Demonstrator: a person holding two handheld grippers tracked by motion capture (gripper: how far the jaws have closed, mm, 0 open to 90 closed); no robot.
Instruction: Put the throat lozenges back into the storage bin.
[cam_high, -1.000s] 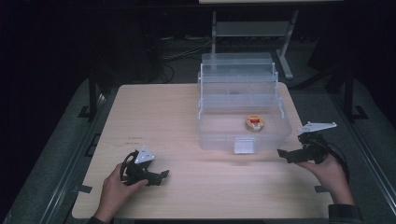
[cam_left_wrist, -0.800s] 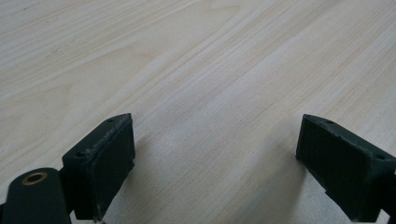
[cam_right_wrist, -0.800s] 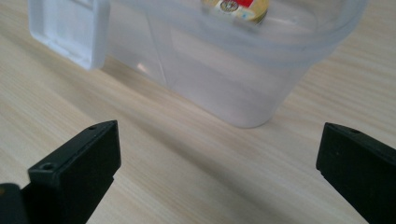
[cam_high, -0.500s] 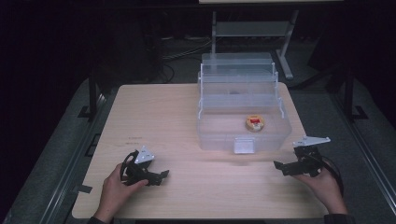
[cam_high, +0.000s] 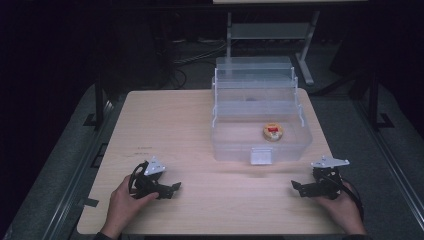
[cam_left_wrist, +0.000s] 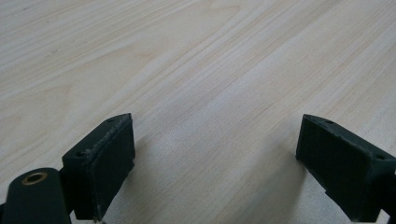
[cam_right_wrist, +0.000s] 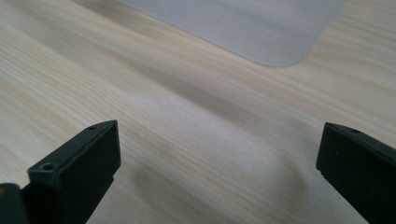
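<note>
— How are the two tools seen to be set?

— The left gripper (cam_high: 172, 189) is held low over the near left part of the wooden table (cam_high: 170, 120), its jaws spread wide with nothing between them; in the left gripper view only bare wood grain is seen between the two black pads (cam_left_wrist: 105, 158). The right gripper (cam_high: 296, 186) is held at the near right corner, likewise spread wide and empty, its jaws pointed toward the middle of the table.

— And what is found beyond them?

— A clear plastic box (cam_high: 235, 145) is set on the far right half of the table, with stepped clear tiers risen behind its open lower tray. A rounded corner of that box (cam_right_wrist: 280, 42) is seen ahead of the right gripper in its own view, apart from the jaws. Inside the lower tray, toward its right side, a small round yellow item with a red top (cam_high: 273, 131) is laid flat. Both grippers are kept well apart from it, the right one being the nearer. A small clear latch (cam_high: 261, 155) is seen at the middle of the box's near wall.
</note>
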